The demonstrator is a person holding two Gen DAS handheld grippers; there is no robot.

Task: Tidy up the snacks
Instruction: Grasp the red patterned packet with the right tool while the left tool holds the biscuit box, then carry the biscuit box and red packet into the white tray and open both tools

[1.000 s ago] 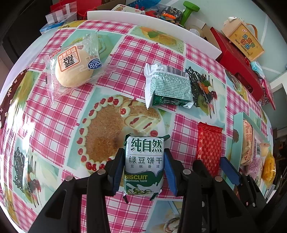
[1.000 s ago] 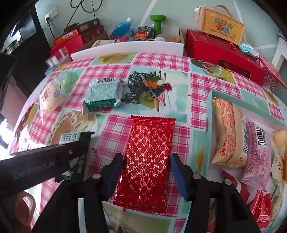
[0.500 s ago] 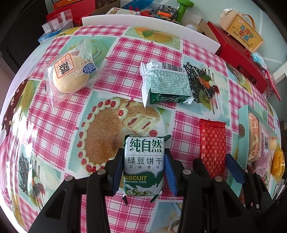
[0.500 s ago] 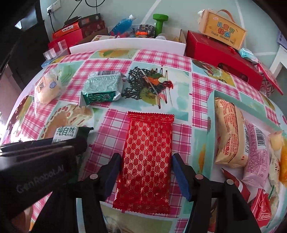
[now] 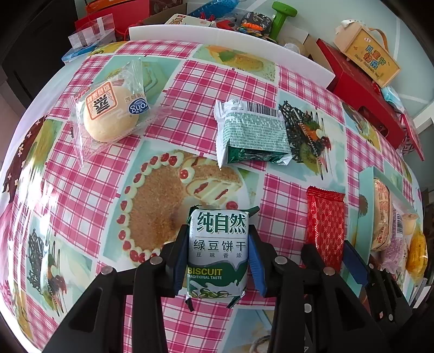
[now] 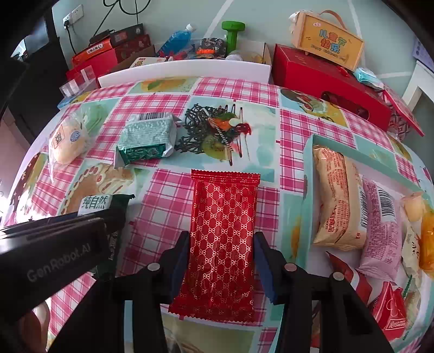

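Left gripper (image 5: 218, 258): black plastic arms, blue pads, jaws closing, both pads pressed flat against the sides of the white-and-green glossy foil biscuit pack (image 5: 218, 252). Pack is a small pillow shape with crimped dark-green ends, lying on the glossy pink-plaid oilcloth with printed dessert panels (image 5: 190, 81), towards its near edge, partly over the printed round cake.

Right gripper (image 6: 221, 260): same build, jaws closing, red metallic foil wrapper with a gold lattice print (image 6: 223, 239) between the pads. Pads sit at its long edges; left pad looks touching, right pad shows a thin sliver of gap, so full clamp not confirmed. Wrapper is a flat, long rectangle with serrated ends, lying on the oilcloth near its near edge, just beside the left wall of the pale teal shallow rectangular tray (image 6: 308, 190).

Tray sits at the right edge of the oilcloth and holds soft plastic packs: an orange-printed beige bun bag (image 6: 335, 198), a pink pack with a barcode (image 6: 379, 230), red sachets at the near end (image 6: 388, 306).

Mid-oilcloth: pale green matte foil pack, barcode side up, boxy with folded ends (image 5: 252, 133). Towards the far left corner: round bun in a clear crinkly film bag (image 5: 108, 114).

Beyond the far edge: white foam board strip (image 5: 230, 38), red cardboard box (image 5: 360, 89), green dumbbell (image 5: 282, 13).
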